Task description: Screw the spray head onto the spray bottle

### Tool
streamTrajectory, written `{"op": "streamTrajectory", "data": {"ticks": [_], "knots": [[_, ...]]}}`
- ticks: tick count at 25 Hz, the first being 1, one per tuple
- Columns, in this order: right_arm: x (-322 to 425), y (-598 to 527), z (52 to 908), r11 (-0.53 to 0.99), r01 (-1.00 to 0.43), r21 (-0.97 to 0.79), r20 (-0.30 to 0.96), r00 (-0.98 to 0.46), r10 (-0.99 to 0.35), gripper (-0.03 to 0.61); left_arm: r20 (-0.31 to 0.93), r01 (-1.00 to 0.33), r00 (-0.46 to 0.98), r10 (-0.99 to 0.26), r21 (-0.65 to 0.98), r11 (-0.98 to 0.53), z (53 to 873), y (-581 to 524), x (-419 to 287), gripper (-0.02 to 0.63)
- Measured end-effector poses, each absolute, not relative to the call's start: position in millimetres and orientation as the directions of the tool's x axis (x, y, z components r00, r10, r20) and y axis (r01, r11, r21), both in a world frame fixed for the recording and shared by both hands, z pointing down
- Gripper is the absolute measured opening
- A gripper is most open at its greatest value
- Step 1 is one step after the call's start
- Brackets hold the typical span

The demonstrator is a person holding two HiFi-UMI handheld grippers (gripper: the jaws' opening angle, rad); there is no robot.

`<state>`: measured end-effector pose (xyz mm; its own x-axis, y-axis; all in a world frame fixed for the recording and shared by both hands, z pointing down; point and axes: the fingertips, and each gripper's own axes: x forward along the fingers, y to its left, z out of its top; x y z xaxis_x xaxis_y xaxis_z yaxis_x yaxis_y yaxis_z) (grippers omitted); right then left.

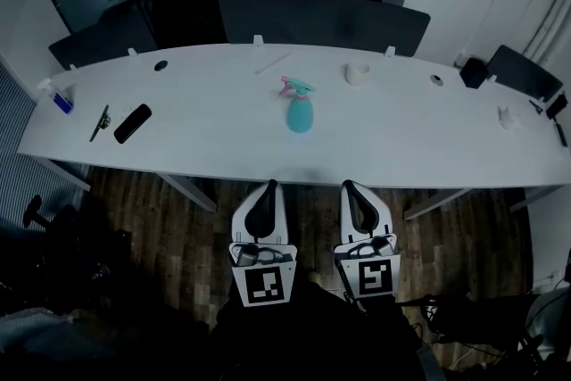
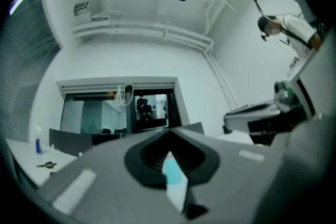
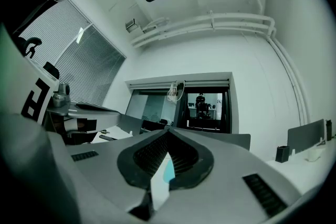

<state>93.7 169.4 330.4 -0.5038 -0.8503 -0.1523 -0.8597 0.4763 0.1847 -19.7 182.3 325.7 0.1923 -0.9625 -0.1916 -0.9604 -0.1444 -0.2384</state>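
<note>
The spray bottle stands upright on the table. Well apart from it, the left gripper and the right gripper have their jaws pressed together, holding nothing.

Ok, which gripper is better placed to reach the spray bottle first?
Left, but only marginally. The left gripper and right gripper are both shut and empty, held short of the table edge. The spray bottle stands ahead almost between them, slightly nearer the left. Either must open first.

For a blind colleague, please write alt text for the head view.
A teal spray bottle stands midway along a long white table. The left gripper and right gripper, both shut and empty, are side by side short of its near edge.
</note>
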Motion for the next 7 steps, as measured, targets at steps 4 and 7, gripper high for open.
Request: {"op": "streamTrajectory", "data": {"ticks": [4,7], "knots": [[92.4,170.8,330.5,0.481,-0.856,0.192,-0.146,-0.509,-0.848,0.005,-0.192,-0.963,0.194,-0.962,-0.223,-0.15,325.8,182.9,-18.3,0.003],[92.3,171.1,330.8,0.48,-0.856,0.195,-0.144,-0.509,-0.849,0.005,-0.199,-0.964,0.196,-0.96,-0.218,-0.151,324.6,183.0,-16.9,0.003]]}}
